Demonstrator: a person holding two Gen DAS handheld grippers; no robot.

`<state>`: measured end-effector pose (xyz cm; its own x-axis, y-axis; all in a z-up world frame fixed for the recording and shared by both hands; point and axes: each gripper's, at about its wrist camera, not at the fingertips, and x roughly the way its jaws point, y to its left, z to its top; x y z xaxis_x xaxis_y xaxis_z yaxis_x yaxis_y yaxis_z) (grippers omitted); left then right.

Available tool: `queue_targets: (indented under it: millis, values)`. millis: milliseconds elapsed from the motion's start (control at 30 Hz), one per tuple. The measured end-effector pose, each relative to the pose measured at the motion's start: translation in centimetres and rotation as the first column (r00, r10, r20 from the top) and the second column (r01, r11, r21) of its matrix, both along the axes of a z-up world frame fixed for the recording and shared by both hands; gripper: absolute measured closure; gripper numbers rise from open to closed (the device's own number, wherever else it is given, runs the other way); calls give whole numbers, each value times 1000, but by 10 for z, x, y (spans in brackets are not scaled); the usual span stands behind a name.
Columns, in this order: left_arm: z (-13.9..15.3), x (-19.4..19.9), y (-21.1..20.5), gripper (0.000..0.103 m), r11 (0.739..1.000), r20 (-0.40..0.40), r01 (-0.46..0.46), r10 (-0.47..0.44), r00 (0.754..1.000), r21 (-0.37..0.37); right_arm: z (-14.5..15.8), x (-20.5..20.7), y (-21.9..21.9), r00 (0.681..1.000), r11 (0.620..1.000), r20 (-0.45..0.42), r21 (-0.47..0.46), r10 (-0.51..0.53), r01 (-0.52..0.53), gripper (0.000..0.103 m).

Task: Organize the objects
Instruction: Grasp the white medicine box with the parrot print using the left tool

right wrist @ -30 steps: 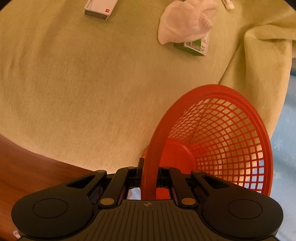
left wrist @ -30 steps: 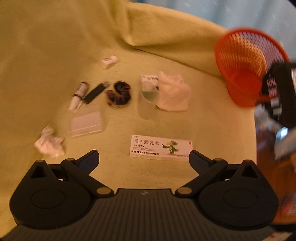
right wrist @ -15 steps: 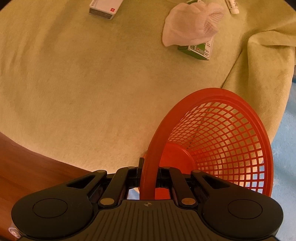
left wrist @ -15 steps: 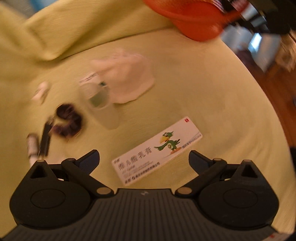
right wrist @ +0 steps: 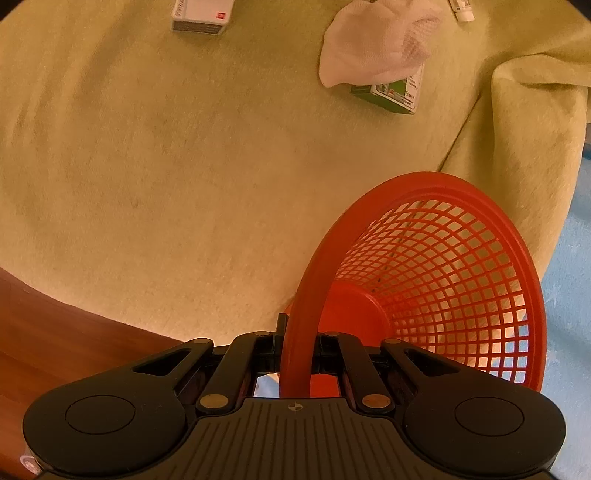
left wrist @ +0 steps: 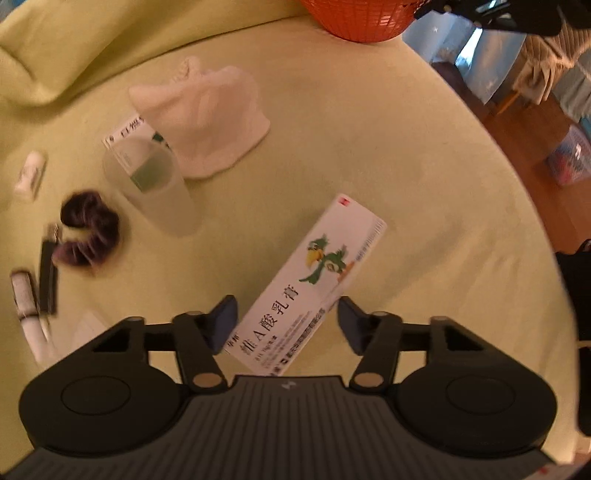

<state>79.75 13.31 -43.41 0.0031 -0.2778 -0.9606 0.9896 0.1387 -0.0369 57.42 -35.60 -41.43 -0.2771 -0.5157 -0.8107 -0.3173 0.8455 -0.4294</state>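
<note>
A long white ointment box (left wrist: pixel 314 273) with a green parrot picture lies on the yellow-green blanket (left wrist: pixel 388 147). Its near end sits between the fingers of my left gripper (left wrist: pixel 286 321), which is open, with the pads close to the box's sides. My right gripper (right wrist: pixel 297 339) is shut on the rim of a red mesh basket (right wrist: pixel 443 277), holding it tilted at the blanket's edge. The left wrist view has that basket (left wrist: pixel 354 18) at the top. From the right wrist view, the ointment box (right wrist: pixel 201 14) is far off at the top.
A white cloth (left wrist: pixel 210 122) covers part of a green-and-white carton (left wrist: pixel 125 136). Nearby are a clear cup (left wrist: pixel 155 192), a purple scrunchie (left wrist: pixel 88 232), a black clip (left wrist: pixel 48 273), a tube (left wrist: pixel 26 306) and a small white tube (left wrist: pixel 31 175). Wooden floor (right wrist: pixel 55 350) lies beyond the blanket's edge.
My left gripper has moved forward and turned, so the ointment box now lies between its fingers, which have narrowed. The right gripper keeps hold of the basket and has barely shifted.
</note>
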Motion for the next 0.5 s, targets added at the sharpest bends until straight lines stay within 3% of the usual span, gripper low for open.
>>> queue_targets:
  millis: [133, 333, 500]
  values:
    - [-2, -10, 1, 61, 1000, -12, 1, -1, 1000, 20, -1, 0, 2, 1000, 1000, -9, 2, 15, -15, 100]
    - [-1, -20, -2, 63, 999, 9, -37, 37, 999, 29, -3, -1, 6, 1000, 1000, -13, 2, 21, -21, 100]
    - [6, -23, -6, 67, 990, -3, -136, 136, 991, 30, -4, -3, 7, 999, 1000, -14, 2, 30, -30, 100]
